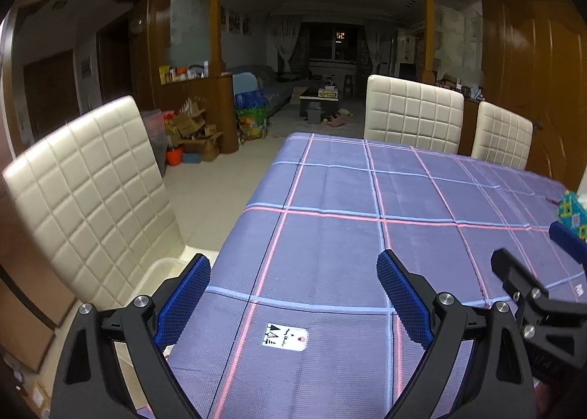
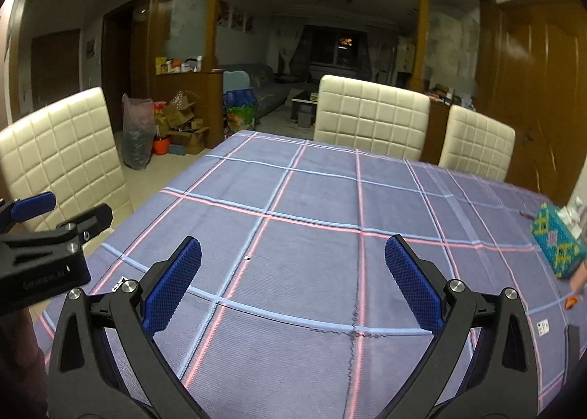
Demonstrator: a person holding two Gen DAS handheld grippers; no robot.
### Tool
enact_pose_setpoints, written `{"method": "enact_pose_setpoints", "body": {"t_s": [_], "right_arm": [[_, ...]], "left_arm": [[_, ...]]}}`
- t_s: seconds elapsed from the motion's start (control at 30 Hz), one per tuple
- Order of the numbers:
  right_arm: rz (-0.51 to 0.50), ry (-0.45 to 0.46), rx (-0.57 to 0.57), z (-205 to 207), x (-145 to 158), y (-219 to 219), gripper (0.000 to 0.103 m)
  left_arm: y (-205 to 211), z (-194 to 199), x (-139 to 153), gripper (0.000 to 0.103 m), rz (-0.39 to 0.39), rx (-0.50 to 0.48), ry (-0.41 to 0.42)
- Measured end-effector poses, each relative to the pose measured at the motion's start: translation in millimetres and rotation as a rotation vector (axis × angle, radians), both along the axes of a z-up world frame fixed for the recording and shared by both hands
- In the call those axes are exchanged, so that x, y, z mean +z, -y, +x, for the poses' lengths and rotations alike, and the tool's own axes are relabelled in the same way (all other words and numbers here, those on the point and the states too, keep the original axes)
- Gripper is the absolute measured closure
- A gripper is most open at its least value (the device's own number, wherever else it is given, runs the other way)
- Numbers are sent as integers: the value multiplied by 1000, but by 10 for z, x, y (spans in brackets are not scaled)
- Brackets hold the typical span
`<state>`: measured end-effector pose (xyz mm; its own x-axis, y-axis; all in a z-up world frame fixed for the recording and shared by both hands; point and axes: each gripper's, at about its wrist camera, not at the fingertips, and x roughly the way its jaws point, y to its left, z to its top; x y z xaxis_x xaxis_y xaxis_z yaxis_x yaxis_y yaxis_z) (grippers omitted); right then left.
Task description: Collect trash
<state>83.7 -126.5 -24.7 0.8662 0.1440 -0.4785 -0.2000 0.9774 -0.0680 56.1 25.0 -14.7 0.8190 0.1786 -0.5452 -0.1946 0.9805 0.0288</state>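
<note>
My left gripper (image 1: 293,294) is open and empty above the near left part of a table with a purple checked cloth (image 1: 367,235). A small white printed tag (image 1: 285,337) lies on the cloth just below it. My right gripper (image 2: 293,287) is open and empty over the table's near middle. A tiny white speck (image 2: 247,257) lies on the cloth ahead of it. A small orange scrap (image 2: 571,302) and a white tag (image 2: 543,327) lie at the right edge. Each gripper shows in the other's view: the right one (image 1: 543,272) and the left one (image 2: 55,213).
A green and yellow patterned tissue box (image 2: 557,239) stands at the table's right edge, also in the left wrist view (image 1: 572,213). Cream quilted chairs stand at the left (image 1: 91,199) and far side (image 1: 412,113). Boxes and bags (image 1: 194,133) are piled on the floor beyond.
</note>
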Motion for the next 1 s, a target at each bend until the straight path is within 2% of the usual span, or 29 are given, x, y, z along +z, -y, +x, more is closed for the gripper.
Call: {"method": "enact_pose_setpoints", "body": {"t_s": [0.13, 0.27, 0.43, 0.73, 1.0], "right_arm": [[39, 1, -15, -51, 74, 142, 4], [80, 3, -26, -167, 172, 219, 4], [70, 30, -45, -359, 304, 210, 4], [54, 63, -35, -583, 507, 107, 4], [35, 79, -32, -688, 590, 27, 4]], "left_arm": [[168, -115, 97, 13, 38, -21, 3], [263, -320, 227, 13, 71, 4, 24], [294, -499, 349, 13, 123, 52, 42], [206, -726, 492, 13, 130, 62, 72], [97, -805, 485, 13, 98, 73, 63]]}}
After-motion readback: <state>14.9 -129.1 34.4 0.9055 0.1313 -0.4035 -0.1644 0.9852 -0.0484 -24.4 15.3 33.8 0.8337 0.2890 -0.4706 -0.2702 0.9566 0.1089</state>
